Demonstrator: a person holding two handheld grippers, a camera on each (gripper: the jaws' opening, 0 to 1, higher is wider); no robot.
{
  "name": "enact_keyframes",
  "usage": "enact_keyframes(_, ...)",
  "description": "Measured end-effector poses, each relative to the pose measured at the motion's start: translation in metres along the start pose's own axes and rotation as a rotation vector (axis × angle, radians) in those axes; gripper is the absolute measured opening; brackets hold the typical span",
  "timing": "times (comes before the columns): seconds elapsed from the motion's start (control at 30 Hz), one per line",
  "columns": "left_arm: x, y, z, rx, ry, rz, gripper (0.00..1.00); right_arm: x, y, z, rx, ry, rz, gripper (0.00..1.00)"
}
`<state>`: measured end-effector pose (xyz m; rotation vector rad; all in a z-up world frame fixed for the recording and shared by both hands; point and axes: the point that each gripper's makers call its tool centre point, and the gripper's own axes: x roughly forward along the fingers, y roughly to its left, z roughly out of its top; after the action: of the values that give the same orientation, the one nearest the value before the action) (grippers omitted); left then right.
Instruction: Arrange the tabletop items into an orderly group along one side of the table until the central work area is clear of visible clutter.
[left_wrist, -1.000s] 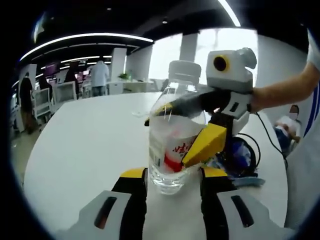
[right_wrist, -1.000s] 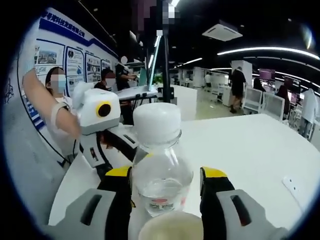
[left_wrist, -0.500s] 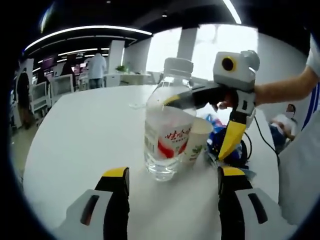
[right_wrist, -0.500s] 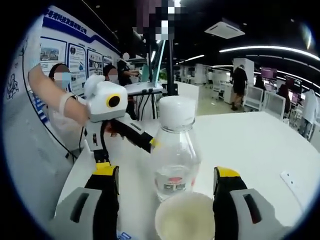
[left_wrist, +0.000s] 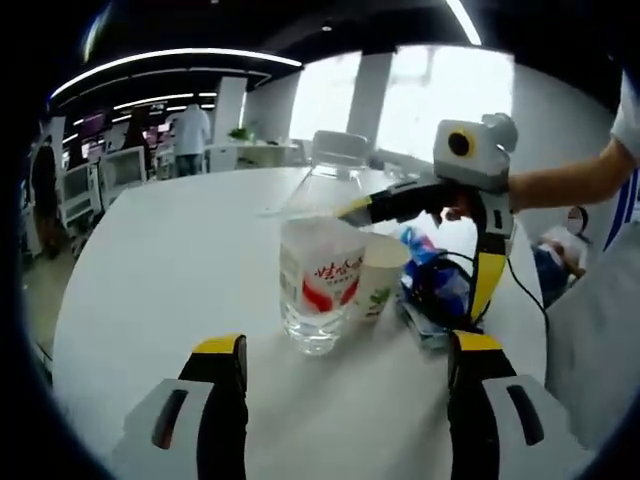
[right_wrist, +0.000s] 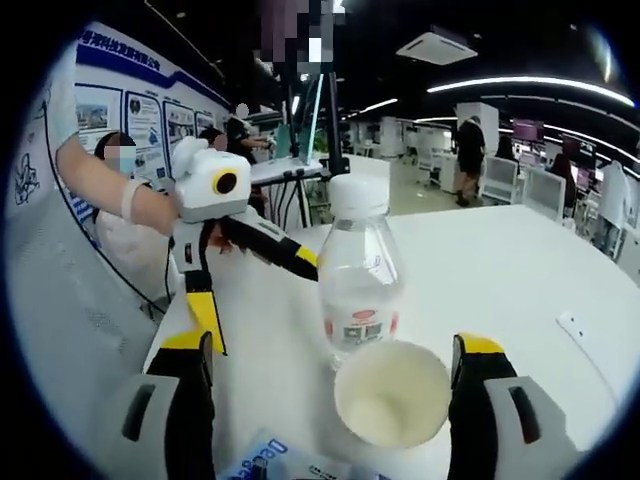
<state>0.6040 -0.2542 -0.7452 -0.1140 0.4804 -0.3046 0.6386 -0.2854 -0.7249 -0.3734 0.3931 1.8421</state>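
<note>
A clear water bottle (left_wrist: 318, 272) with a white cap and a red-and-white label stands upright on the white table (left_wrist: 150, 270). A white paper cup (left_wrist: 381, 287) stands right beside it. My left gripper (left_wrist: 345, 352) is open, its jaws wide apart and short of the bottle. In the right gripper view the bottle (right_wrist: 360, 282) stands just behind the cup (right_wrist: 392, 392), whose inside looks empty. My right gripper (right_wrist: 334, 345) is open too, its jaws either side of the cup without touching it. Each gripper's yellow-tipped fingers (left_wrist: 487, 285) (right_wrist: 205, 310) show in the other's view, spread wide.
A heap of blue packets and a black cable (left_wrist: 438, 292) lies beside the cup. A blue printed packet (right_wrist: 268, 462) lies at the near edge. A small white item (right_wrist: 580, 330) rests farther out on the table (right_wrist: 500, 260). People and desks fill the background.
Both grippers have opened and drawn back from the bottle, which they held between their jaws a second ago. The bottle now stands free on the table beside the cup.
</note>
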Motion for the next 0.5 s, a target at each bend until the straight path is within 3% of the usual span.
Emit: enact_keyframes(0.5,-0.013,-0.019,0.006,0.004,0.001,-0.012,0.78,-0.022,0.008,-0.009,0.051,-0.001,-0.036,0.98)
